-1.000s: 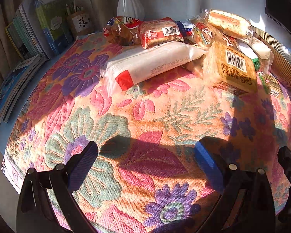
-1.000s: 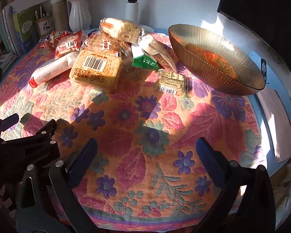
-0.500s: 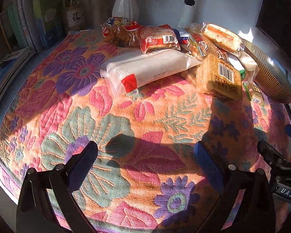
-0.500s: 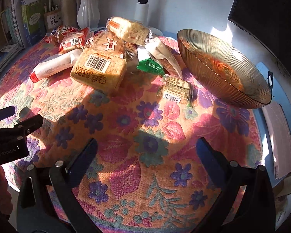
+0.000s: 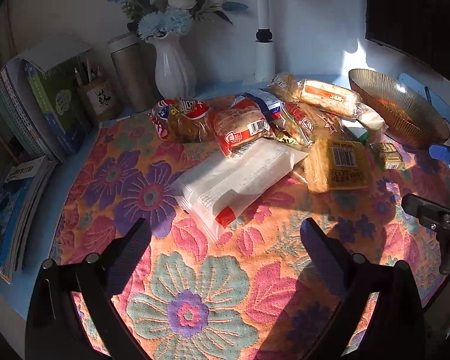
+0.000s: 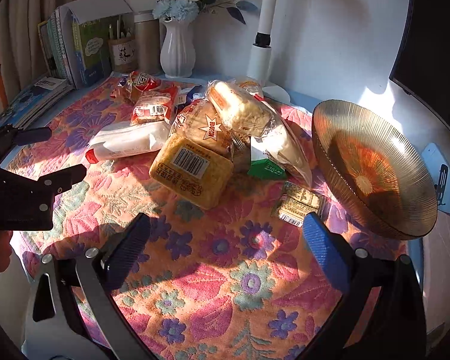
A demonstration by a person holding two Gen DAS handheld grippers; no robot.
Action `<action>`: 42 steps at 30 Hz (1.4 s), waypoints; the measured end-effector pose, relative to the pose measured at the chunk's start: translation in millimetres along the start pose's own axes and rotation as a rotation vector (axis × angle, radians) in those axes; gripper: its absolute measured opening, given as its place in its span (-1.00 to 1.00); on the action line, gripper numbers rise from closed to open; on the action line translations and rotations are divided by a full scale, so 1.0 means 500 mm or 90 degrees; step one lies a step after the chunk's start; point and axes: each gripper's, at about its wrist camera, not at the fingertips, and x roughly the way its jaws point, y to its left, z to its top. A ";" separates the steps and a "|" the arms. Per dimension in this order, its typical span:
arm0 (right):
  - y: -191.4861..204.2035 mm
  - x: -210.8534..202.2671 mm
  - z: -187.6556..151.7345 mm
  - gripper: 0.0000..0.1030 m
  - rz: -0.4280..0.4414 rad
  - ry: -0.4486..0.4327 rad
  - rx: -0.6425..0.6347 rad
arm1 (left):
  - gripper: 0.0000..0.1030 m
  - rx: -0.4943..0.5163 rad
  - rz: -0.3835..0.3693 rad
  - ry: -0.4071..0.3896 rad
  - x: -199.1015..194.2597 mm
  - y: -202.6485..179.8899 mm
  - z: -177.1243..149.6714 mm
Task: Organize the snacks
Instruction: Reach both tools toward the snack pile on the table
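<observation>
Several wrapped snacks lie piled on a floral cloth. A long white packet [image 5: 237, 180] [image 6: 129, 142] lies nearest my left gripper [image 5: 225, 237], which is open and empty just short of it. A square yellow cake pack [image 5: 337, 165] [image 6: 192, 171], a small tan bar [image 6: 298, 204] [image 5: 387, 156], a green packet [image 6: 267, 166] and red bread packs [image 5: 243, 129] lie further on. An empty amber glass bowl [image 6: 372, 165] [image 5: 399, 111] stands at the right. My right gripper [image 6: 225, 234] is open and empty, above the cloth short of the yellow pack.
A white vase of flowers [image 5: 174, 66], a metal tumbler [image 5: 129, 69], a pen holder [image 5: 97, 96] and books [image 5: 45, 102] line the back left. A white lamp pole [image 6: 262, 39] stands behind the pile. A dark screen [image 5: 411, 15] hangs at the right.
Both grippers have moved forward toward the snack pile and tilted up, so the wall and flowers now show. Both stay open. Nothing on the table has moved.
</observation>
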 end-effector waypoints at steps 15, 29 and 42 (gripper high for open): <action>-0.011 0.060 0.015 0.94 -0.053 0.036 -0.027 | 0.91 0.015 0.110 0.033 0.072 -0.006 0.032; 0.043 0.071 0.027 0.94 -0.079 0.042 -0.083 | 0.91 -0.002 0.087 0.045 0.081 0.000 0.023; 0.075 0.077 0.042 0.94 -0.094 0.038 -0.130 | 0.91 -0.002 0.074 0.066 0.096 0.013 0.014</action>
